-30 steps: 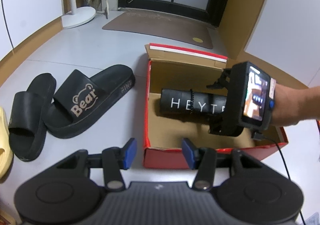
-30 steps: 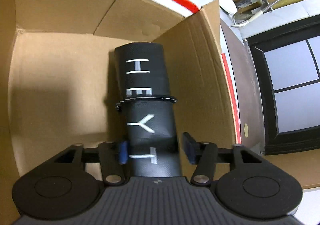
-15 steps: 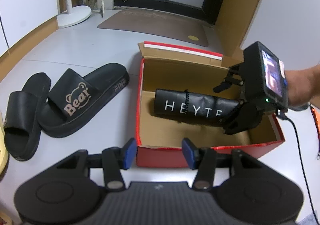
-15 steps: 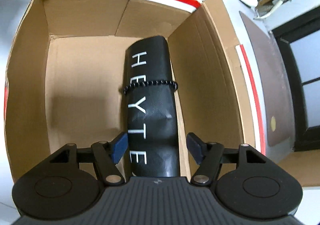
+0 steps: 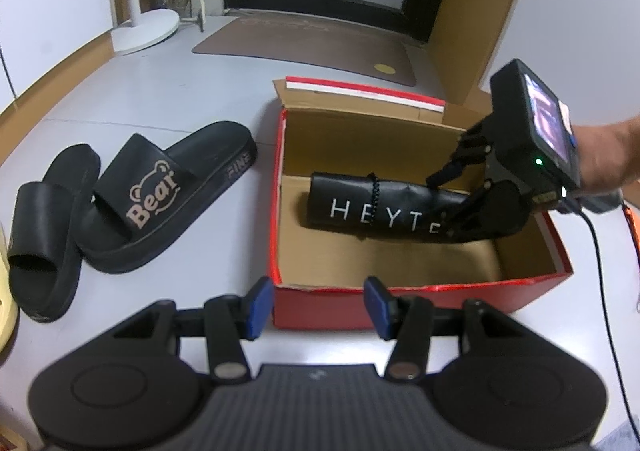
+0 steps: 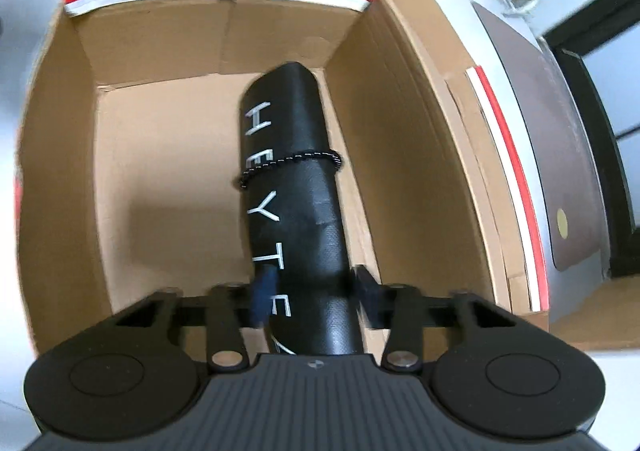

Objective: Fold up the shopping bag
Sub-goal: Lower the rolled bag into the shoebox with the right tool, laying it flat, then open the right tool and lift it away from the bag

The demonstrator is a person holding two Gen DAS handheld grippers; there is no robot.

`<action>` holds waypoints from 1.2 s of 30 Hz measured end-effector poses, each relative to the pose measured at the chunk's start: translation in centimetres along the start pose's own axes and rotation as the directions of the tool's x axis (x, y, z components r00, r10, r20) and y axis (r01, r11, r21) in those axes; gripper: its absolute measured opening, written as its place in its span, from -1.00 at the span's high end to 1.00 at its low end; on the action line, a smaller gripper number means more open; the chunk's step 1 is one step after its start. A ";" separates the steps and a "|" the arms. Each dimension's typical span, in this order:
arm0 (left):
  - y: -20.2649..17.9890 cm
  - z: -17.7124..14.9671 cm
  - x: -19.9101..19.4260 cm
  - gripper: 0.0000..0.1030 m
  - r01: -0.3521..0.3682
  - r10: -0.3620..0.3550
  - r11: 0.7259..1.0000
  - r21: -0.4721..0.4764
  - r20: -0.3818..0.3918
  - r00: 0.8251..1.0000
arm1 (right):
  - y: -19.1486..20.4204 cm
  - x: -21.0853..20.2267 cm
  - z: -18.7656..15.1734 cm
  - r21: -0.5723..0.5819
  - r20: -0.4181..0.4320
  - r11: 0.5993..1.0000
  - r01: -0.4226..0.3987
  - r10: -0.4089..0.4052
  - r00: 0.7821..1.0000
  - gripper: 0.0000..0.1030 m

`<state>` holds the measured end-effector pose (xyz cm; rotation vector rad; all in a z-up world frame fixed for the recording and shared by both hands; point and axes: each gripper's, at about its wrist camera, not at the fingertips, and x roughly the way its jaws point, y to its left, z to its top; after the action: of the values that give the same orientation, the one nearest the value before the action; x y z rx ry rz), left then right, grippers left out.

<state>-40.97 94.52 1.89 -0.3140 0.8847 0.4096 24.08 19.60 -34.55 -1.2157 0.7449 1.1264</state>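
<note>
In the left wrist view, going left to right: a sliver of pale yellow sole [image 5: 6,315] cut off by the frame edge; two matte black slides [image 5: 120,207], thick-soled, one strap printed "Bear" with a bear outline and its sole edge marked "FINE"; then the box [image 5: 420,291], glossy red outside, raw brown cardboard inside, its flap edged red and white; in it lies the bag [image 5: 352,207], rolled into a black tube with a faint grain, lettered "HEYTE" in thin white and ringed by a black beaded band [image 5: 374,199]; the right gripper [image 5: 448,207] reaches in from the right, a hand [image 5: 608,163] behind it, a small lit screen on its back, its fingertips hidden against the roll; the left gripper [image 5: 318,305] hangs in front of the box's near wall, blue pads apart and holding nothing; only this view shows the grey floor, brown doormat [image 5: 304,47] and white round stand base [image 5: 144,31]; the right wrist view looks down into the box [image 6: 60,171] along the bag [image 6: 296,191], showing its rounded far end and the creased skin of the roll; the right gripper [image 6: 314,295] is closing on the near end, blurred pads touching both sides of the roll; the last letters are cut off under the gripper body
</note>
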 end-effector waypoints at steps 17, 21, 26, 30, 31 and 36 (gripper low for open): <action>-0.4 -0.5 0.2 -0.07 -0.006 0.006 1.000 0.001 -0.014 1.000 | 0.3 0.8 0.5 0.010 0.034 0.983 0.182 -0.182 0.983 0.19; -0.5 -0.4 0.2 -0.07 0.001 -0.001 1.000 -0.004 -0.018 1.000 | -0.3 0.2 0.3 0.052 0.037 0.990 0.134 -0.136 0.990 0.14; -0.7 -0.3 0.2 -0.07 0.020 -0.020 1.000 -0.010 -0.019 1.000 | -0.8 -0.9 -0.1 0.112 0.045 0.988 0.102 -0.107 0.993 0.02; -0.7 -0.4 0.2 -0.07 0.026 -0.026 1.000 -0.018 -0.016 1.000 | -0.8 -2.2 -0.8 0.160 0.060 0.984 0.084 -0.094 0.994 -0.15; -0.8 -0.4 0.2 -0.07 0.026 -0.026 0.999 -0.019 -0.017 1.000 | -0.8 -2.4 -0.9 0.169 0.064 0.982 0.081 -0.092 0.994 -0.16; -1.4 -0.5 0.0 -0.07 0.033 -0.033 0.999 -0.020 -0.014 0.999 | -1.4 -4.3 -1.5 0.266 0.072 0.962 0.060 -0.082 0.994 -0.26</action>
<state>-40.67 93.08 1.75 -0.3497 0.8887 0.3864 24.20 17.03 -30.48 -0.9586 0.7558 0.9774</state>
